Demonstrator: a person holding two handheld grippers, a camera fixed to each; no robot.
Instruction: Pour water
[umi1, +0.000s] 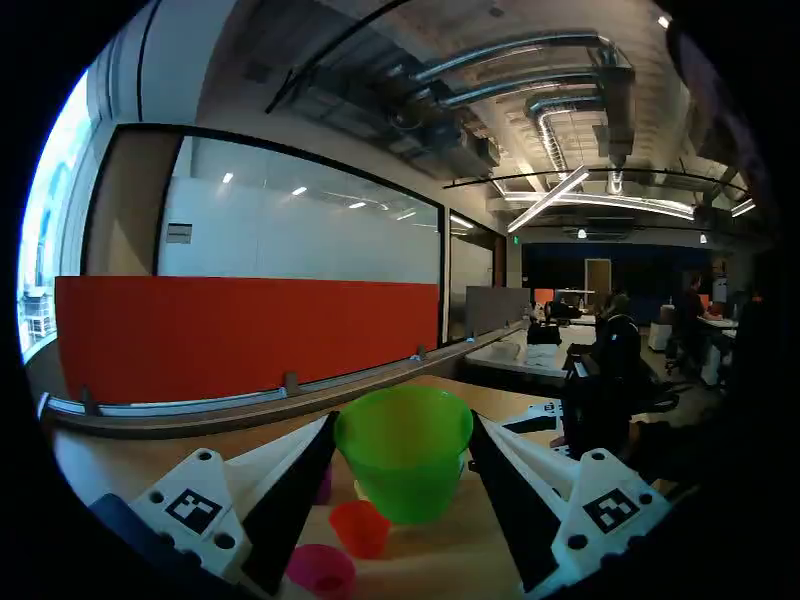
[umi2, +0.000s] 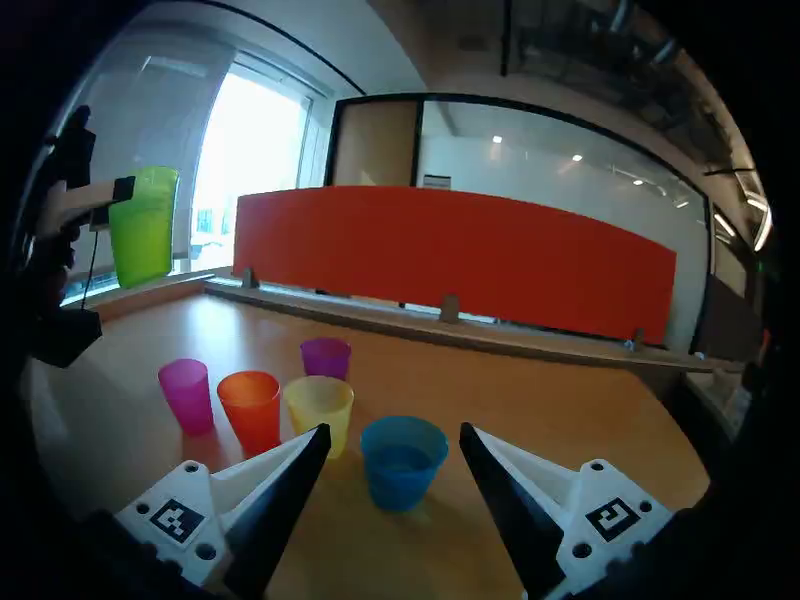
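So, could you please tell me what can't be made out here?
Left gripper view: contents of the green cup hidden behind its own near wall.
Left gripper view: purple cup mostly behind a finger of the left tongs.
Left gripper view: pink cup cut off at the bottom edge.
Right gripper view: water level in the blue cup too small to judge.
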